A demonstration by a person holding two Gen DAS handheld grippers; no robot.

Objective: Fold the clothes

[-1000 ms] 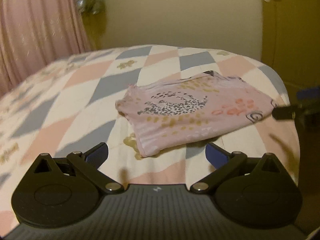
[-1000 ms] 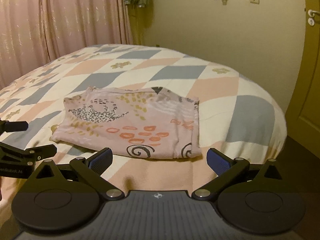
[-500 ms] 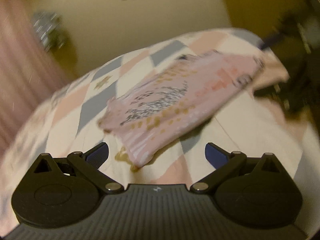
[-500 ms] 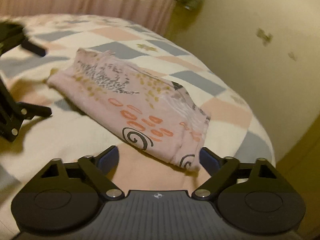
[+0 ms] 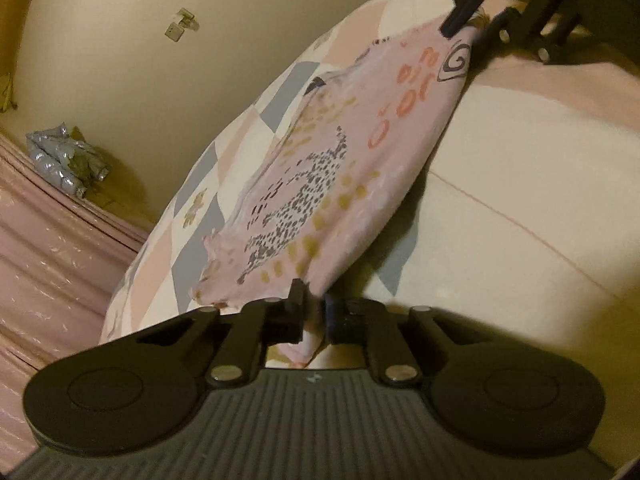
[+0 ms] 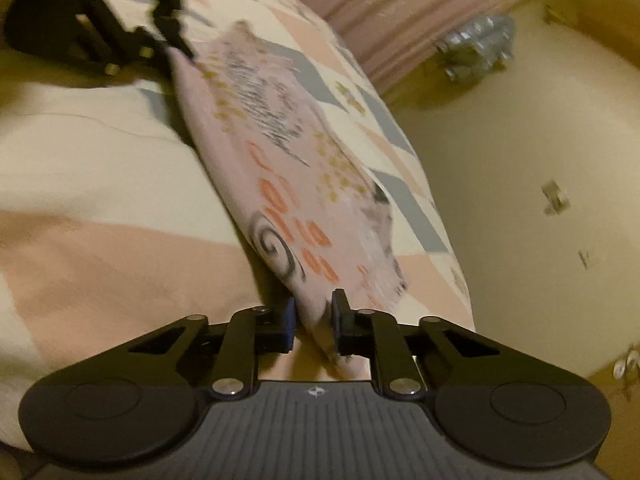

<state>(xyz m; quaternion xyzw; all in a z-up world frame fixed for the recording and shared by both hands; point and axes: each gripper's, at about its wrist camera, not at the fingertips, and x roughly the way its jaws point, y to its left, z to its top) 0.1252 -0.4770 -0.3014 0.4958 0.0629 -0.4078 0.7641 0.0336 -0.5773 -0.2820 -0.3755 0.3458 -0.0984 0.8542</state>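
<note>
Left wrist view: the left gripper (image 5: pixel 314 312) is clamped on the near corner of the folded pink patterned garment (image 5: pixel 332 168), a fold of cloth pinched between its two fingers; the garment lies on the bed (image 5: pixel 520 184), over a bedspread of grey, peach and cream diamonds; its long axis runs from this gripper diagonally up and right to the right gripper (image 5: pixel 472 20), whose fingers meet the far corner by the grey spiral print; the near edge looks raised a little off the bedspread; a pink curtain (image 5: pixel 48 248) hangs at the left, with a silvery bundle (image 5: pixel 64 160) beside it.

Right wrist view: the right gripper (image 6: pixel 314 318) is closed on the garment (image 6: pixel 288 168) at its spiral-print corner, cloth held between the fingers; the garment stretches away up and left to the left gripper (image 6: pixel 176 46), which meets its opposite corner; the bed (image 6: pixel 100 200) lies beneath.
</note>
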